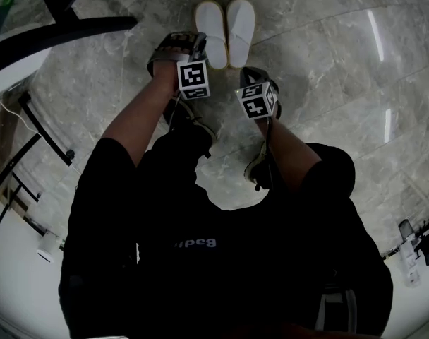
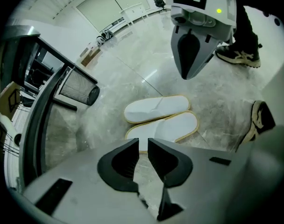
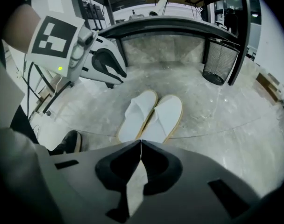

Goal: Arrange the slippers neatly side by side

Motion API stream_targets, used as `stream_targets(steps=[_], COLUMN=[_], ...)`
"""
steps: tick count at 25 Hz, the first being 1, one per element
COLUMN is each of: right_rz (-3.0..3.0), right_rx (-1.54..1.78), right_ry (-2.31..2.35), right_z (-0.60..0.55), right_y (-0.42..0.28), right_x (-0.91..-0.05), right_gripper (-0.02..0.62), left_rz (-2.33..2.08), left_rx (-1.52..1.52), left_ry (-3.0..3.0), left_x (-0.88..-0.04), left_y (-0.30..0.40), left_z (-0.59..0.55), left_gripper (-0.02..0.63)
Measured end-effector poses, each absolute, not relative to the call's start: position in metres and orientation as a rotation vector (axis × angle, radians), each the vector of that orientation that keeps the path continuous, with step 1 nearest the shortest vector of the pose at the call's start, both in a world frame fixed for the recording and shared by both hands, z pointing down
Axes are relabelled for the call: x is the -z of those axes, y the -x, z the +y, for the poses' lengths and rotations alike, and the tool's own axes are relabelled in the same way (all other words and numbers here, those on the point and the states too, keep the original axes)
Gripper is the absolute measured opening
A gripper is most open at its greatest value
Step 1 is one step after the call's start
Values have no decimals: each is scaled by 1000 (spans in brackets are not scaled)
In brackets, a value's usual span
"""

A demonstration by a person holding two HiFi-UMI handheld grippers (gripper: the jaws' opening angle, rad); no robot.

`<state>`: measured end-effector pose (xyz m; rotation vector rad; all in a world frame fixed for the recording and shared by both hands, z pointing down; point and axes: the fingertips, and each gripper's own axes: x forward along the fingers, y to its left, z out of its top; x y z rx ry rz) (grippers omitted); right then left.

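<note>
Slippers, head view: the white pair (image 1: 225, 23) lies on the marble floor (image 1: 327, 62), touching side by side with ends about level, so the task looks done. The left tongs (image 1: 176, 46) and right tongs (image 1: 260, 83) hang near the heels.
Left gripper view: left tongs (image 2: 142, 149) are slightly apart and empty, with the slippers (image 2: 160, 118) ahead.
Right gripper view: right tongs (image 3: 140, 148) are closed and empty. There is open floor all round, and the mesh bin (image 3: 220, 62) is well apart.

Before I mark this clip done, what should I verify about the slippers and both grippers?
1. White flat fabric slippers lying side by side and touching: ok.
2. Their ends roughly level: ok.
3. Left gripper jaws slightly apart, nothing between them: ok.
4. Right gripper jaws shut, empty: ok.
5. Both grippers clear of the slippers: ok.
</note>
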<state>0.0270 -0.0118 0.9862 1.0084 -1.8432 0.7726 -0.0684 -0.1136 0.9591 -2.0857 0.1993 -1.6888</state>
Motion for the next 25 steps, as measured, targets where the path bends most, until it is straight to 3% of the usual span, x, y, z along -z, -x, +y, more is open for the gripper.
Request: stream_targets(steps=[14,25], right_rz=[-1842,-1881], right_rx=[-770,-714], right_ry=[-953,-976], right_z=[33,37], right_y=[-35,-33], right_x=[-739,-542], right_gripper=[0,0], left_rz=[471,670], left_rx=[1875,1900], left_ry=[2176,2332], left_x=[-759,-567], left_y=[136,133], left_z=[-85,-44], left_gripper=[35,35])
